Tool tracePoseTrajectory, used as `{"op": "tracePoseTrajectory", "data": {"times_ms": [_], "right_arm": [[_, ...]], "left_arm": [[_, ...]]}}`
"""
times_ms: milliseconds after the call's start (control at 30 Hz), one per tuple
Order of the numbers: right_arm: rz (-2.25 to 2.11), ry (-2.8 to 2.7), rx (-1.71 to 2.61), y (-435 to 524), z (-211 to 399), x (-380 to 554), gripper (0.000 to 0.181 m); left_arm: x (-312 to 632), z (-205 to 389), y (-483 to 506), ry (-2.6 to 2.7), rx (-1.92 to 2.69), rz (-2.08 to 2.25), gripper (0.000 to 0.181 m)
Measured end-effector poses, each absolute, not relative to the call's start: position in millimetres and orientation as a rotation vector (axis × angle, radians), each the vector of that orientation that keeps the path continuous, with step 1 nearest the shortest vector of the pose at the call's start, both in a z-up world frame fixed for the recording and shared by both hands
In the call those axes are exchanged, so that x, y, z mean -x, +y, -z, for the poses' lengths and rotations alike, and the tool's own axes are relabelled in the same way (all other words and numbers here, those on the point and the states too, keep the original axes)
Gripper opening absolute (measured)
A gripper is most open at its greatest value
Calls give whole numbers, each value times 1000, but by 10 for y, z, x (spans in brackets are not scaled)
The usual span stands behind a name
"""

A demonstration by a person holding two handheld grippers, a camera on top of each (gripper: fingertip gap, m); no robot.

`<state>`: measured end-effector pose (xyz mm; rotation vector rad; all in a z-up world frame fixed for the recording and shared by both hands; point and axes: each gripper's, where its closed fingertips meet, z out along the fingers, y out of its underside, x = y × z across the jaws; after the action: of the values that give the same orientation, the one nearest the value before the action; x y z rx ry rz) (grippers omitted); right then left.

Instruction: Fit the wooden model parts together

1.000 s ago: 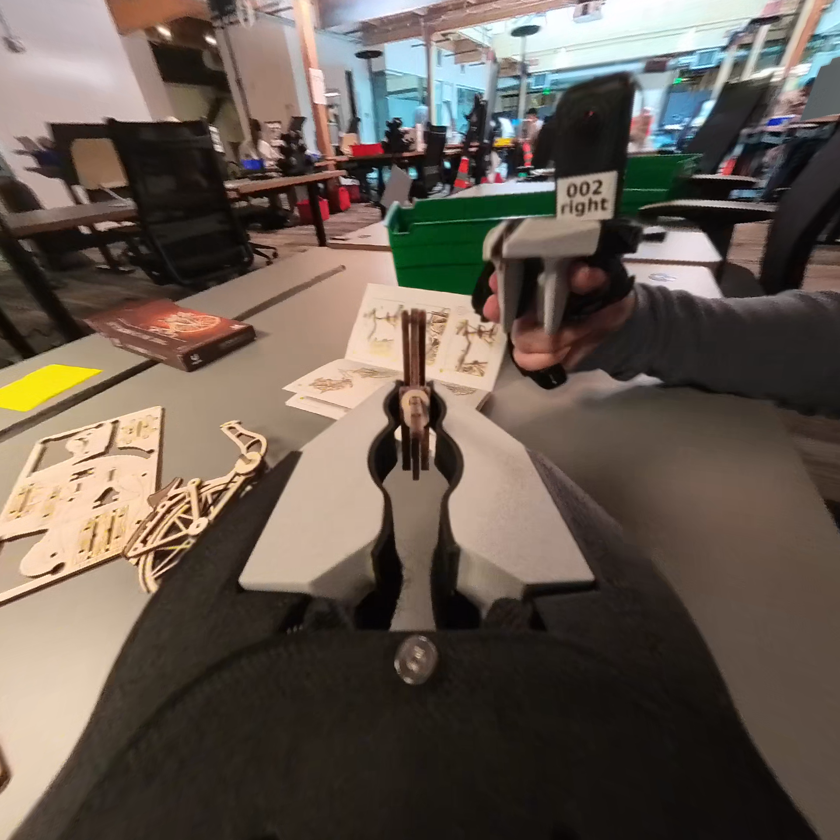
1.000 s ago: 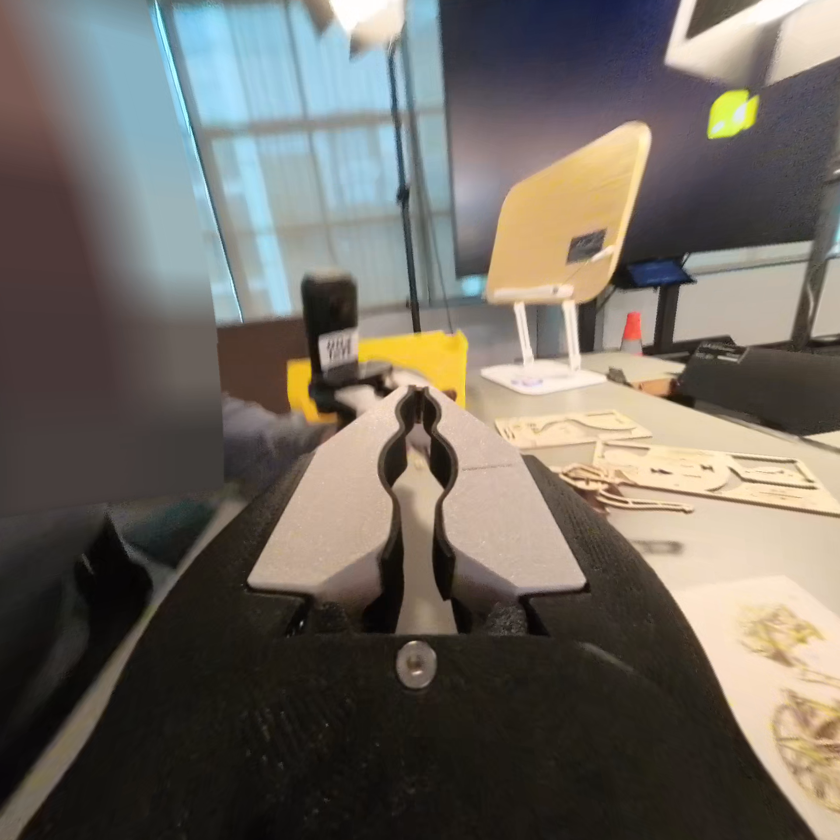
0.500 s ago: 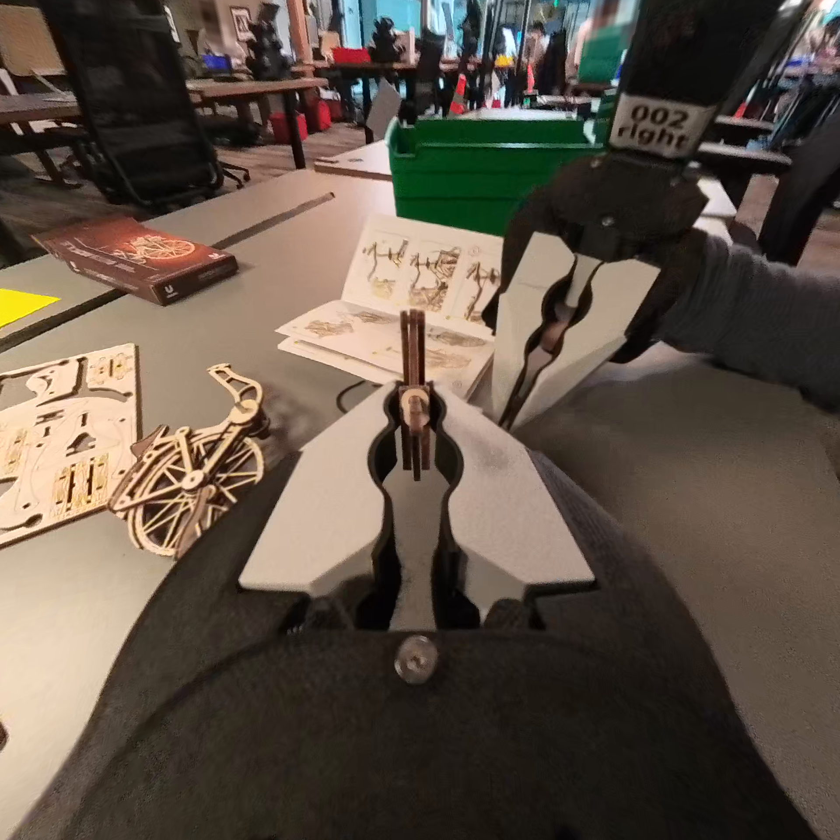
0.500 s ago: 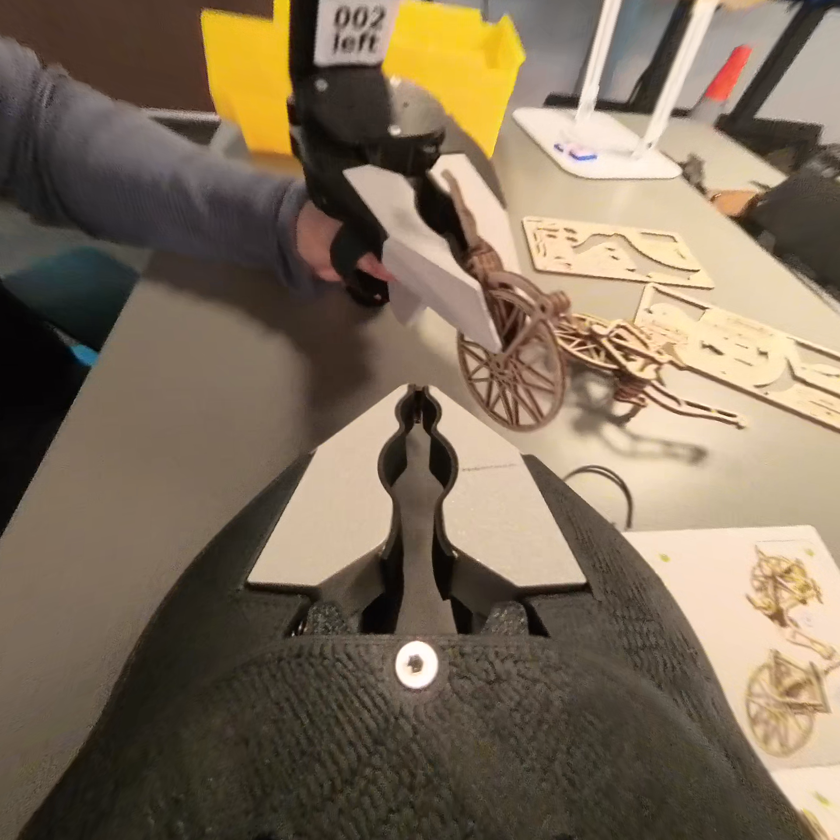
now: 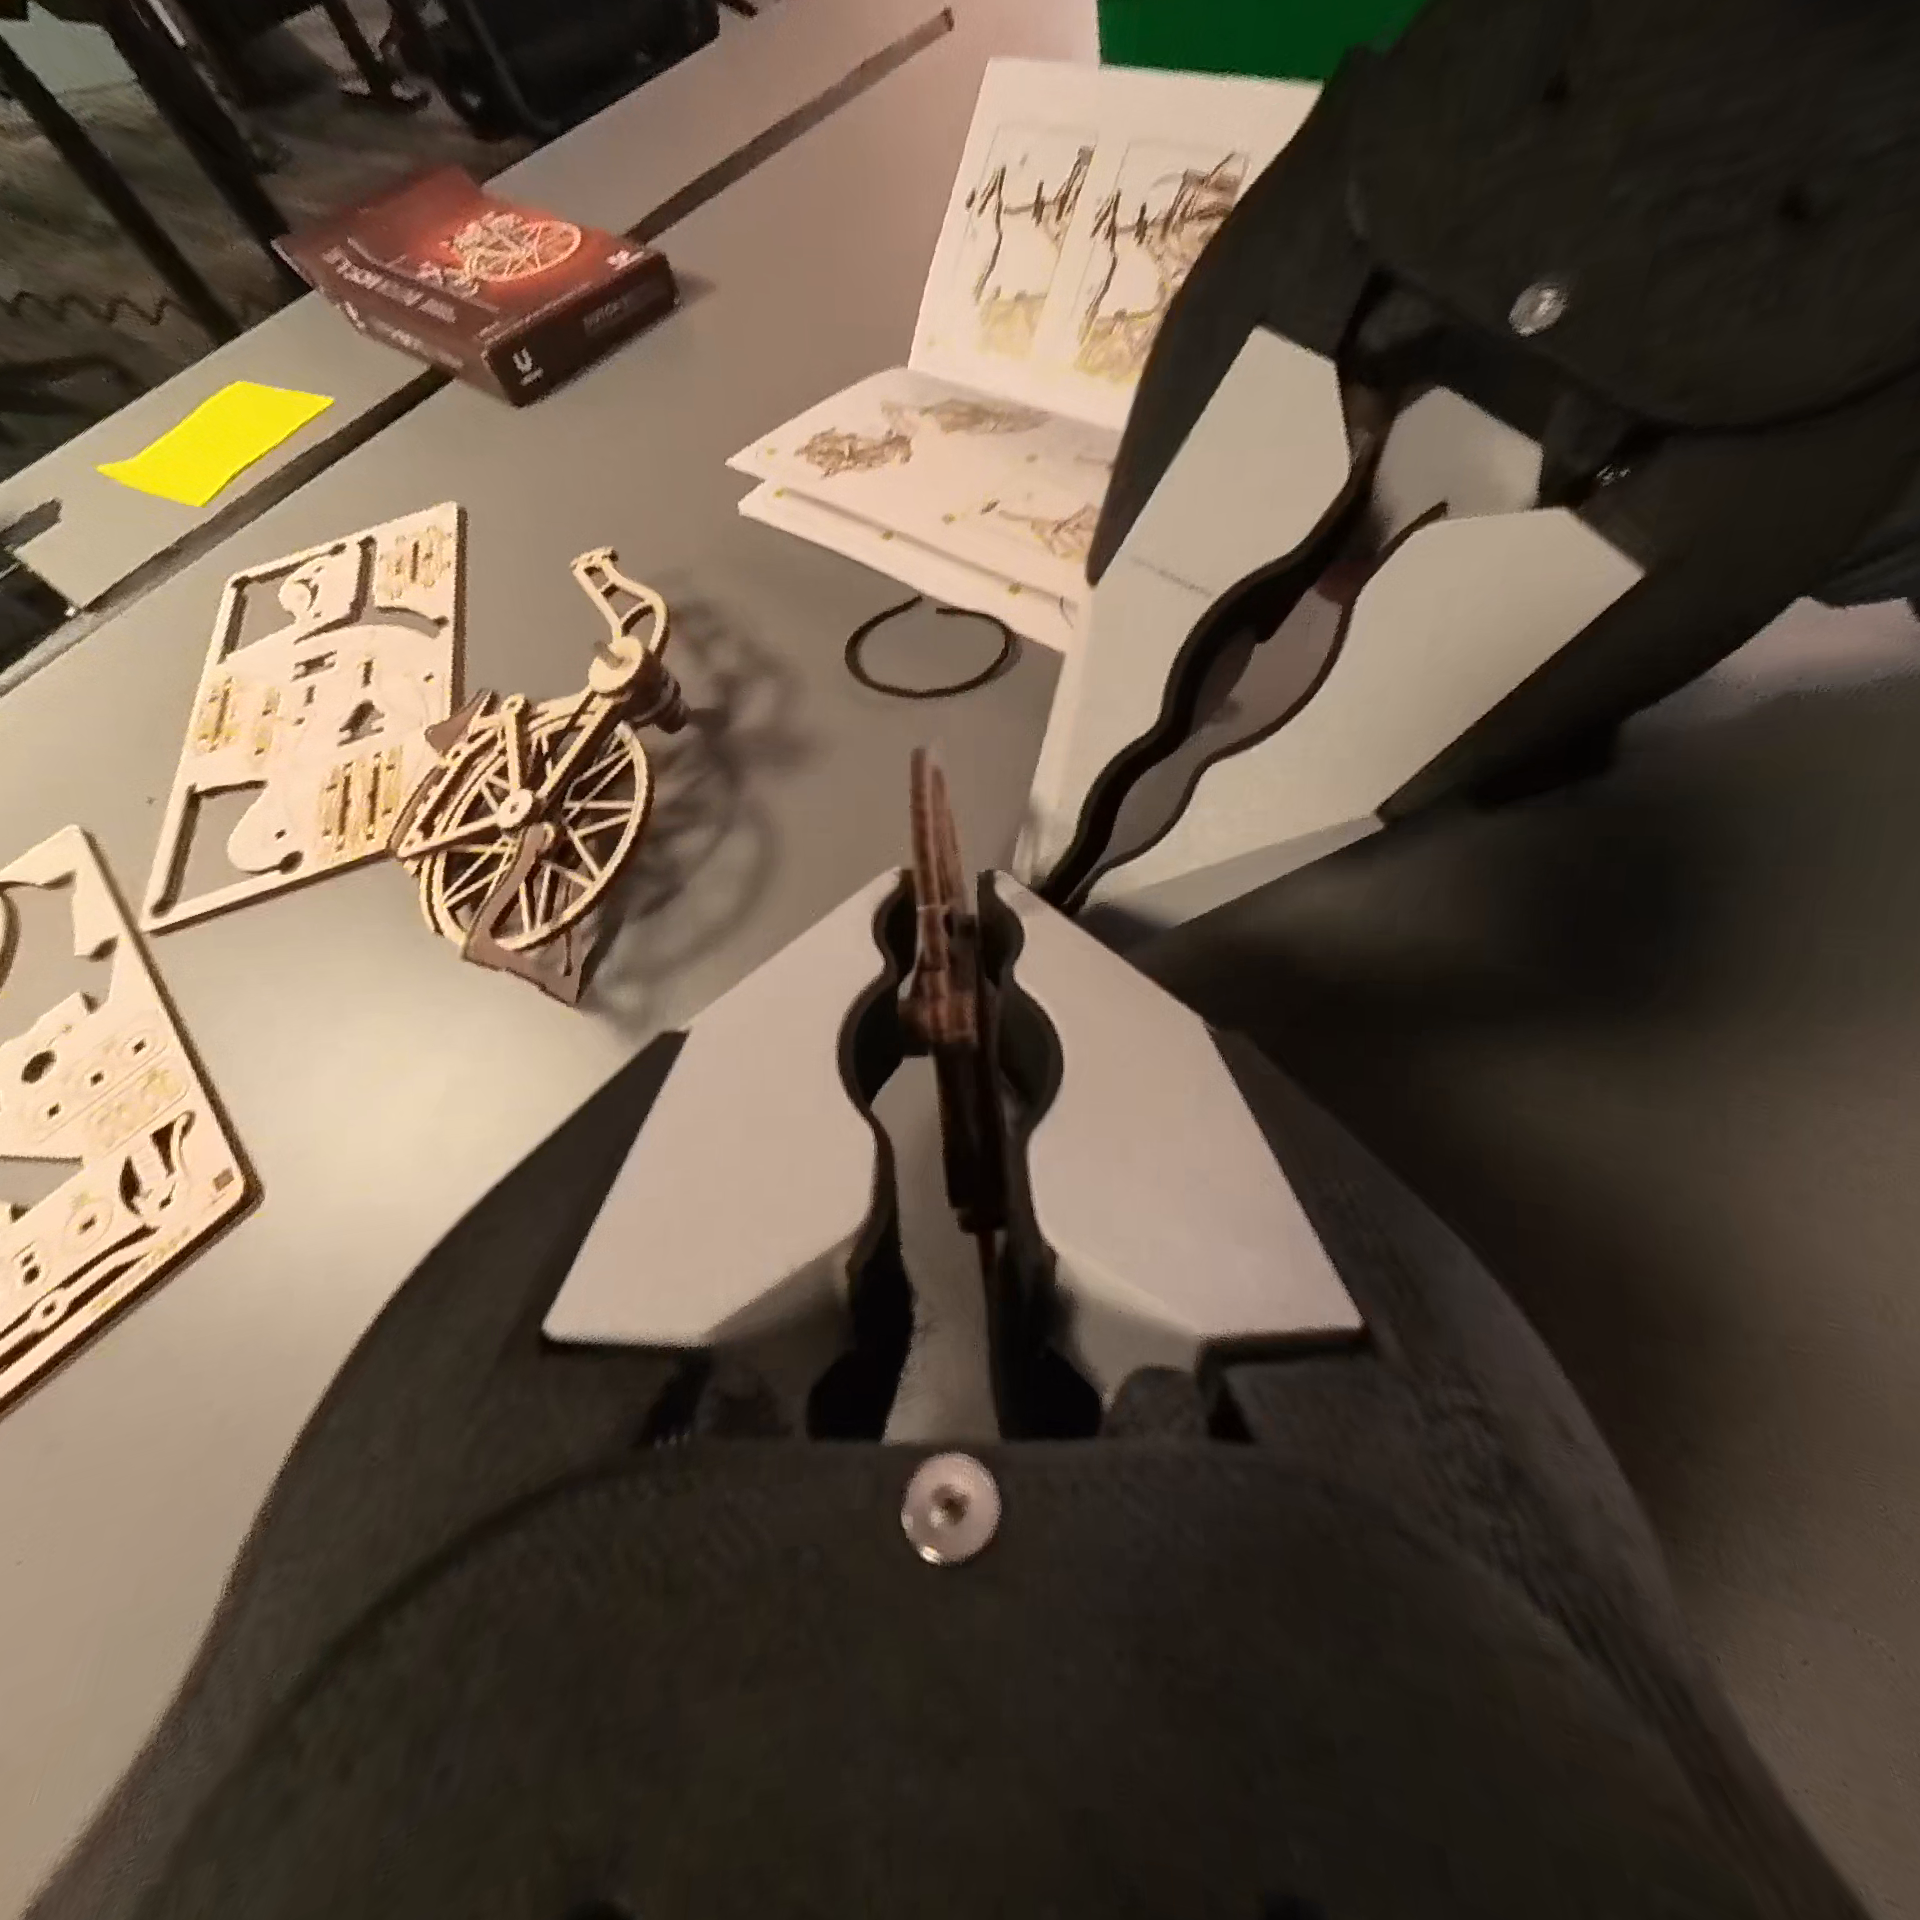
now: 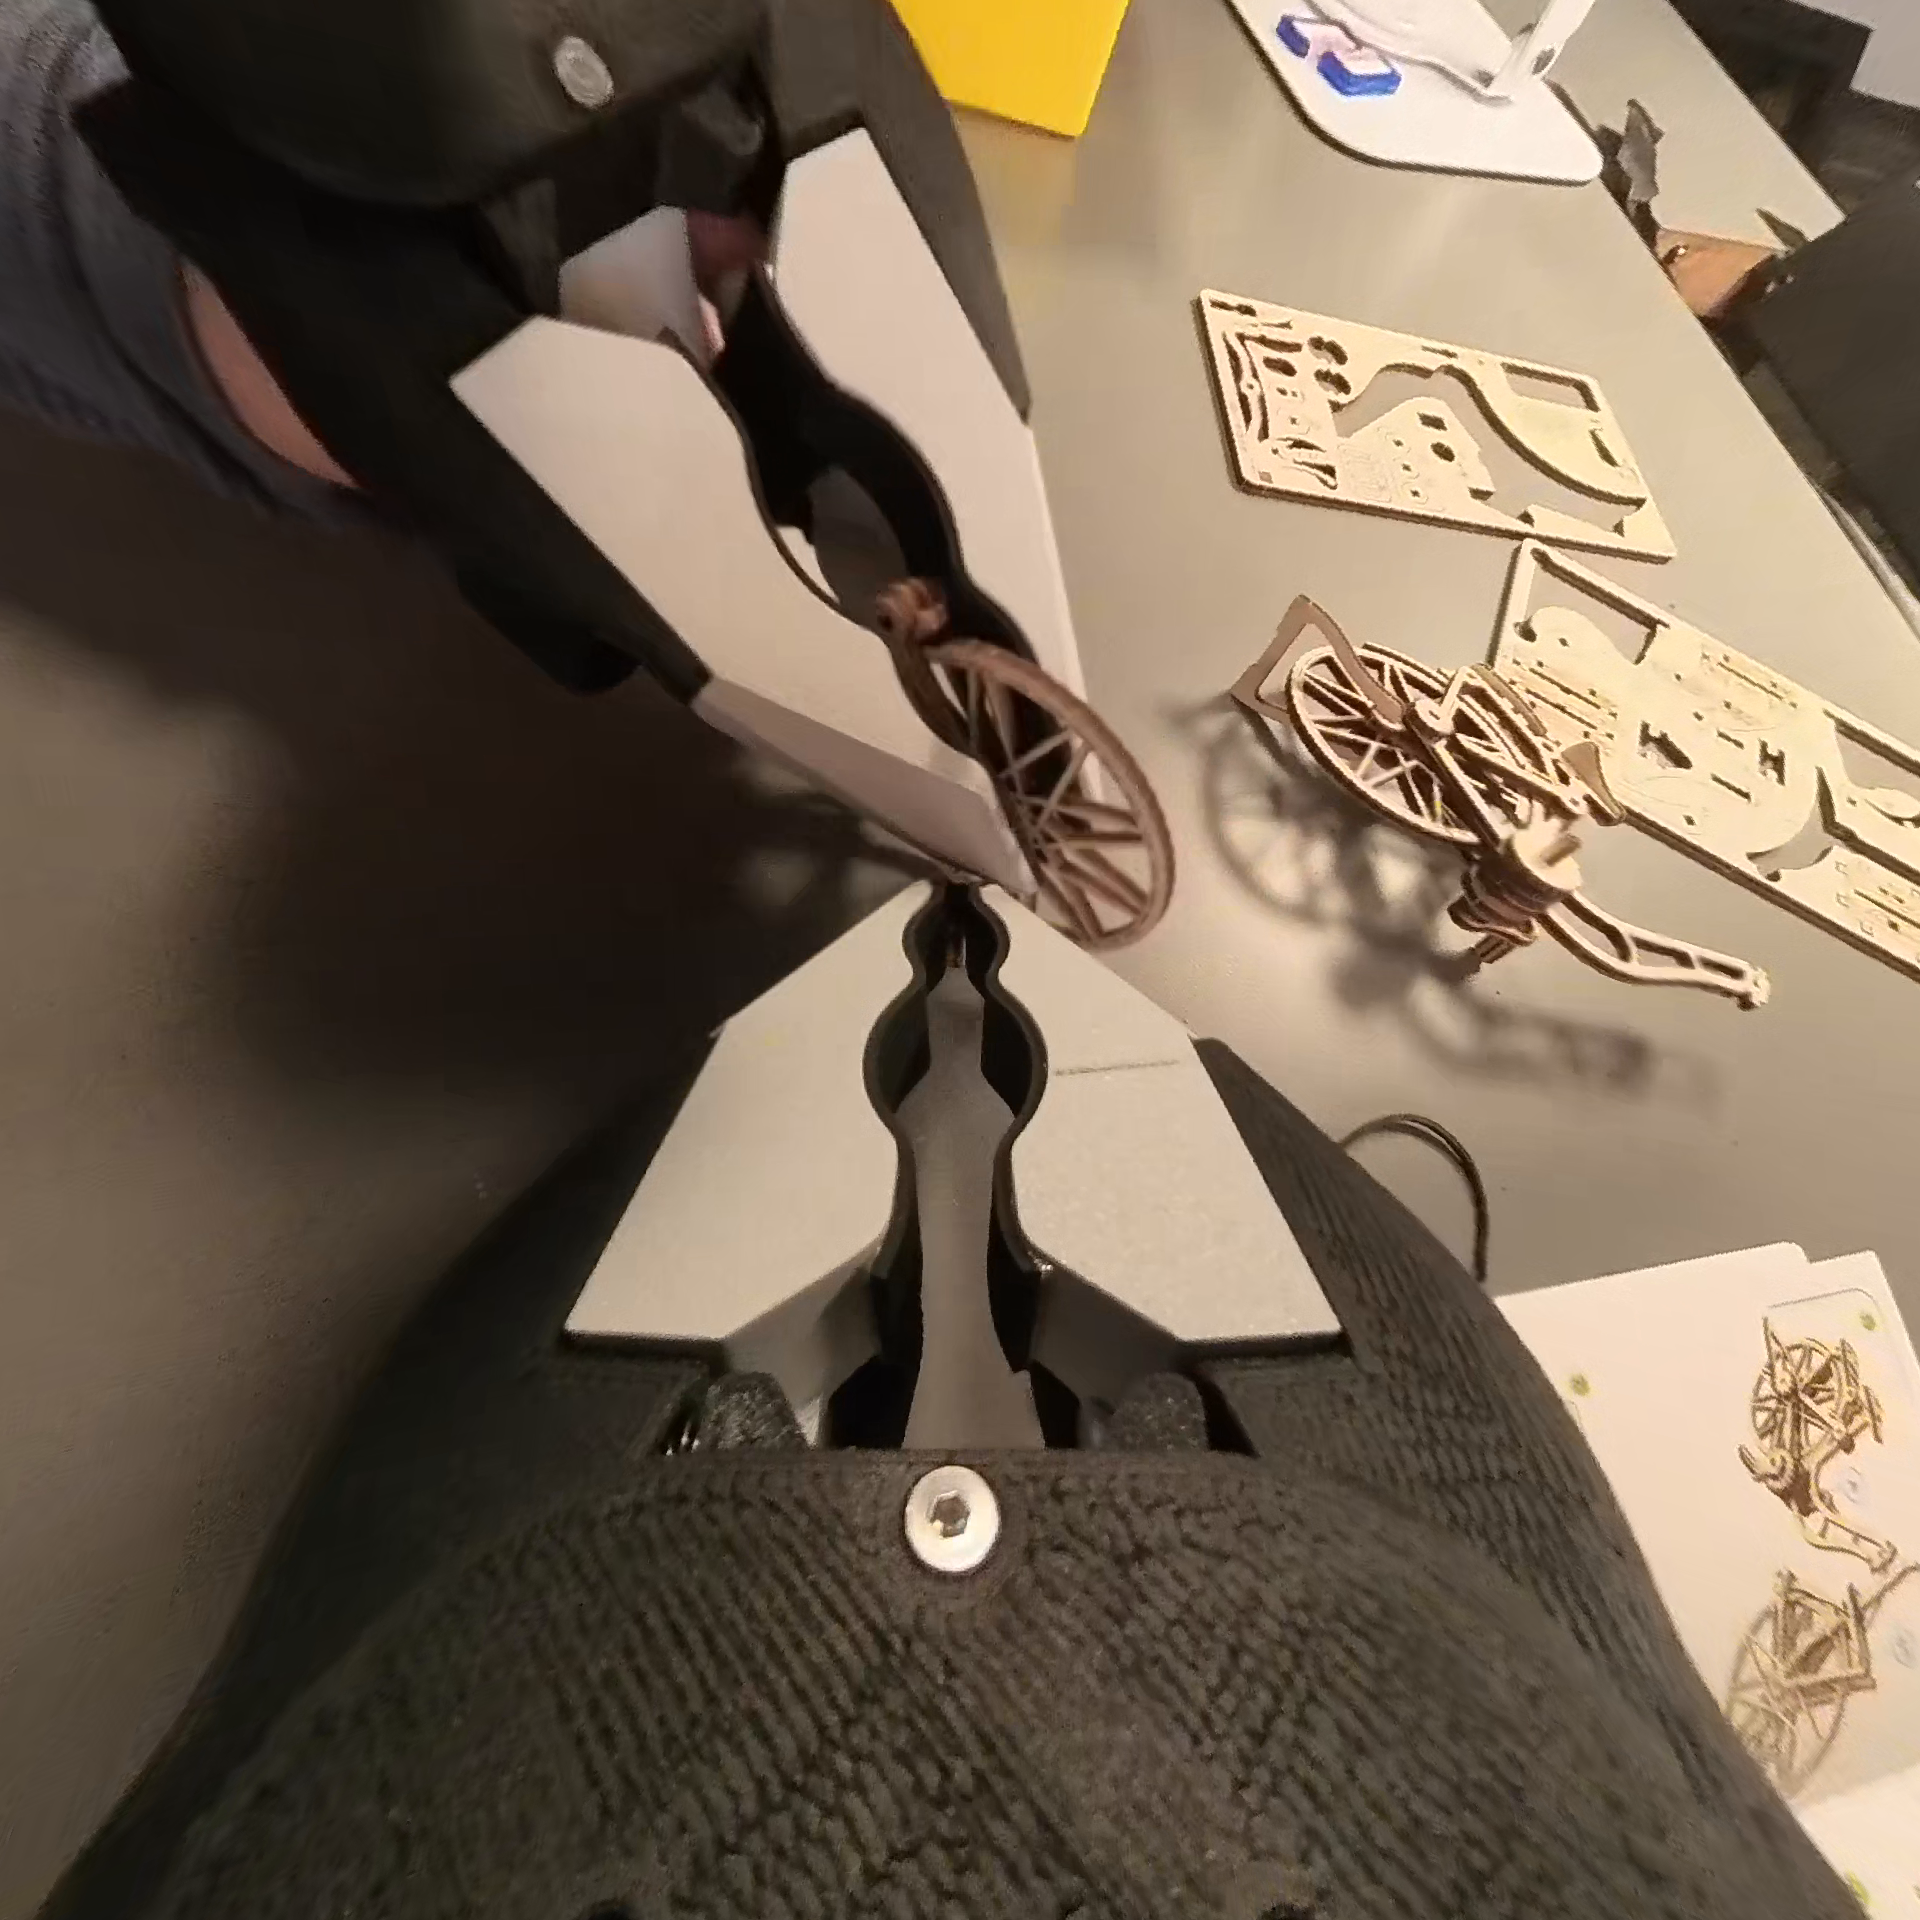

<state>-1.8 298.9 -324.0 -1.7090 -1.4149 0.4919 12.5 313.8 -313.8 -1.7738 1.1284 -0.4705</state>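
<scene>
My left gripper point(image 5: 943, 885) is shut on a dark wooden spoked wheel point(image 5: 933, 831), seen edge-on between its tips. The right wrist view shows the wheel point(image 6: 1101, 831) side-on, held in the left gripper point(image 6: 1039, 821) above the grey table point(image 6: 1195, 260). My right gripper point(image 6: 961, 916) has its jaws closed, and its tips almost touch the left gripper's near finger and the wheel's lower rim. I see nothing clearly between its tips. In the left wrist view the right gripper point(image 5: 1055, 883) comes in from the upper right. A partly built light wooden bicycle point(image 5: 530, 831) point(image 6: 1455, 769) stands on the table.
Punched wooden part sheets point(image 5: 312, 707) point(image 5: 83, 1091) point(image 6: 1423, 436) point(image 6: 1714, 748) lie beside the bicycle. An open instruction booklet point(image 5: 1039, 312) point(image 6: 1766, 1507), a black ring point(image 5: 930, 649), a dark box point(image 5: 478, 281), a yellow note point(image 5: 218, 442) and a yellow bin point(image 6: 1008, 52) are around. Both grippers' tips are close together, under 4 cm apart. From the left gripper's tips to the partly built light wooden bicycle point(image 5: 530, 831) is close to 10 centimetres. Look for it in the right wrist view point(image 6: 1404, 719) too.
Both grippers have tilted down toward the table and moved together. The right gripper's tips now sit right at the left gripper's tips and the wheel. The left still holds the wheel.
</scene>
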Motion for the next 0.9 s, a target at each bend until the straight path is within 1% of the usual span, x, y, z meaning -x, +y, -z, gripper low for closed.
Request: {"op": "tracePoseTrajectory", "data": {"times_ms": [100,133,200,267,300,367,467,700,900], "right_arm": [[-473,-1431,1715,2976,3294,55,0],[-465,-1444,1719,2965,3322,58,0],[-446,-1464,1722,2950,3367,55,0],[-439,-1468,1718,2943,3377,49,0],[-442,-1460,1714,2946,3364,47,0],[-463,-1444,1711,2945,3335,44,0],[-484,-1428,1706,2944,3303,39,0],[-548,-1414,1685,2827,3250,61,0],[-890,-1119,1711,2687,2920,253,0]], "left_arm": [[-79,3206,3132,1135,1814,416,10],[-63,3230,3125,1134,1833,409,13],[-12,3240,3109,1108,1860,406,25],[74,3232,3040,1064,1889,432,43],[129,3228,2987,1035,1905,450,48],[270,3236,2875,974,1949,464,51],[440,3298,2732,917,2023,455,47],[516,3429,2653,915,2127,473,27],[490,3439,2632,963,2109,454,17]]}}
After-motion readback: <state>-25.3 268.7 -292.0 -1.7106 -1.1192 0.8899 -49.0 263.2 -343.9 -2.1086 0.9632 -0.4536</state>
